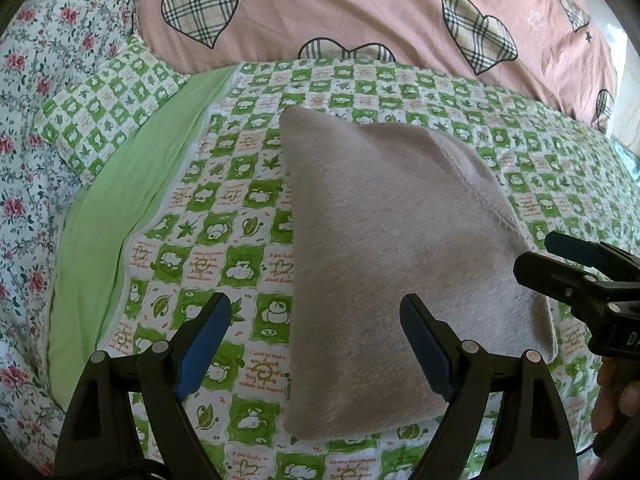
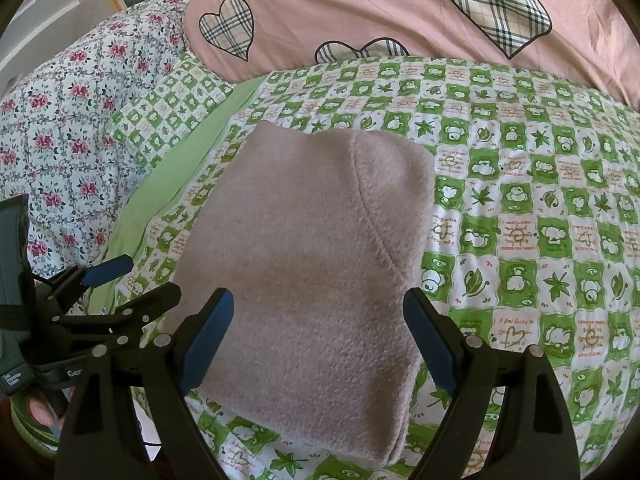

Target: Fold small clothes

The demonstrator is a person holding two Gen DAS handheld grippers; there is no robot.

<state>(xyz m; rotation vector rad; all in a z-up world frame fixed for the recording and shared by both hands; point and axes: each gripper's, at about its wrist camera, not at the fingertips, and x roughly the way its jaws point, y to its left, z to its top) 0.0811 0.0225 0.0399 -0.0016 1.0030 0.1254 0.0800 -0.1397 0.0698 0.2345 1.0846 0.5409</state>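
A folded pinkish-grey knit garment (image 1: pixel 384 260) (image 2: pixel 312 260) lies flat on the green checked bed sheet (image 1: pixel 224 216) (image 2: pixel 520 208), with a stitched seam curving down its right part. My left gripper (image 1: pixel 314 344) hovers open over the garment's near left edge, with sheet and cloth showing between its blue pads. My right gripper (image 2: pixel 320 344) stands open above the garment's near end, and its pads press on nothing. Each gripper also shows in the other's view, the right gripper (image 1: pixel 534 252) by the garment's right edge and the left gripper (image 2: pixel 136 280) by its left edge.
A pink duvet with plaid hearts (image 1: pixel 360 12) (image 2: pixel 400 8) is heaped along the far side. A floral quilt (image 1: pixel 36 128) (image 2: pixel 68 120) and a green checked pillow (image 1: pixel 108 100) lie to the left. A hand (image 1: pixel 616 396) holds the right gripper.
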